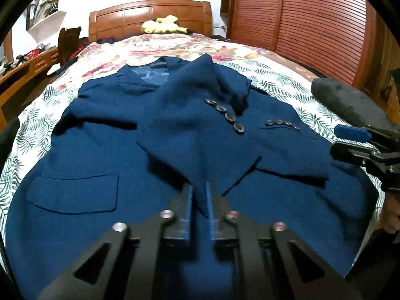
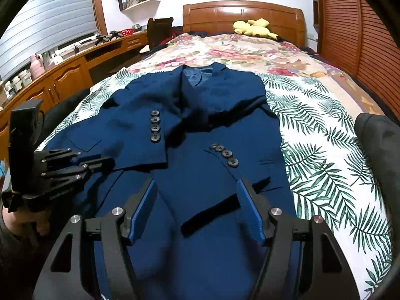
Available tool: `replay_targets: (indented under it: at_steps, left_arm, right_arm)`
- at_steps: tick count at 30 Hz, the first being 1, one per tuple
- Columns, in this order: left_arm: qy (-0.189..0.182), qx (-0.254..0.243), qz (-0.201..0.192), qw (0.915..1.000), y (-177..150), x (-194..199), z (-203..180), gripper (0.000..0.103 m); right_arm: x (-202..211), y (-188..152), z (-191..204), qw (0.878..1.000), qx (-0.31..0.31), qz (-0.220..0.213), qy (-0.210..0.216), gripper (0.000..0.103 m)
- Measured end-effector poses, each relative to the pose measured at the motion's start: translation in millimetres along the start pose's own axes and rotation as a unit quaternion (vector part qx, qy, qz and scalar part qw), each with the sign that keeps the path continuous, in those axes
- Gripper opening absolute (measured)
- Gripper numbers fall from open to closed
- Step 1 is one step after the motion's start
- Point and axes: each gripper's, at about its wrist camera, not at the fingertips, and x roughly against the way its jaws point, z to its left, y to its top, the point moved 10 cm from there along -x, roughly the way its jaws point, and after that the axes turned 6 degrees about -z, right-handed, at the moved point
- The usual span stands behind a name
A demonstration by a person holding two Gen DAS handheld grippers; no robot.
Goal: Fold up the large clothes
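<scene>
A navy blue jacket (image 2: pixel 200 135) is laid face up on the floral bedspread (image 2: pixel 325 130), its collar (image 2: pixel 200 73) turned toward the wooden headboard (image 2: pixel 243 16) and its hem toward the foot edge of the bed. Both sleeves are folded inward across the chest, so that two rows of four dark cuff buttons (image 2: pixel 155 125) are shown on the front, one row (image 2: pixel 224 155) nearer the foot edge than the other. A flap pocket (image 1: pixel 75 192) is seen on the jacket's lower part in the left wrist view. The left gripper (image 1: pixel 199 195) is closed to a narrow gap, and a raised fold of the blue cloth is pinched between its fingers (image 1: pixel 188 200) near the hem. The right gripper (image 2: pixel 197 187) is held wide apart above the lower middle of the jacket, with nothing between its blue pads (image 2: pixel 250 207). In the right wrist view the left gripper (image 2: pixel 95 161) is seen at the jacket's side edge near a folded sleeve end. A yellow plush toy (image 2: pixel 252 27) is rested against the headboard, and a wooden desk (image 2: pixel 75 67) is set along the bed's side.
</scene>
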Motion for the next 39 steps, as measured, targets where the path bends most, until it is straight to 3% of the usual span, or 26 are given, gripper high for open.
replay_targets:
  at_steps: [6, 12, 17, 22, 27, 31, 39]
  left_arm:
    - [0.012, 0.006, -0.047, 0.9988, 15.2, 44.8, 9.0, 0.004]
    - [0.048, -0.008, -0.072, 0.9962, 37.3, 80.7, 40.8, 0.004]
    - [0.082, -0.004, -0.061, 0.9947, 36.9, 85.0, 76.9, 0.004]
    - [0.105, 0.003, -0.039, 0.9938, 20.2, 82.9, 85.7, 0.010]
    - [0.099, 0.007, -0.036, 0.9944, 8.9, 92.9, 82.3, 0.040]
    - [0.077, 0.009, -0.037, 0.9963, 8.6, 93.9, 77.0, 0.044]
    - [0.032, -0.008, -0.007, 0.9994, -25.7, 88.6, 38.0, 0.044]
  right_arm:
    - [2.8, -3.3, -17.0, 1.000, 0.008, -0.004, -0.022, 0.068]
    - [9.7, 2.8, -22.3, 1.000, -0.003, -0.016, -0.015, 0.068]
    - [4.2, 9.3, -13.7, 1.000, 0.005, -0.019, -0.015, 0.068]
    - [-2.7, 13.6, -0.5, 0.999, 0.021, -0.023, -0.015, 0.068]
    - [-8.0, 17.1, 8.9, 0.999, 0.028, -0.026, -0.009, 0.068]
    - [-12.9, 17.0, 11.5, 0.999, 0.033, -0.022, -0.009, 0.068]
    - [-17.7, 15.6, 10.0, 0.999, 0.037, -0.017, -0.017, 0.068]
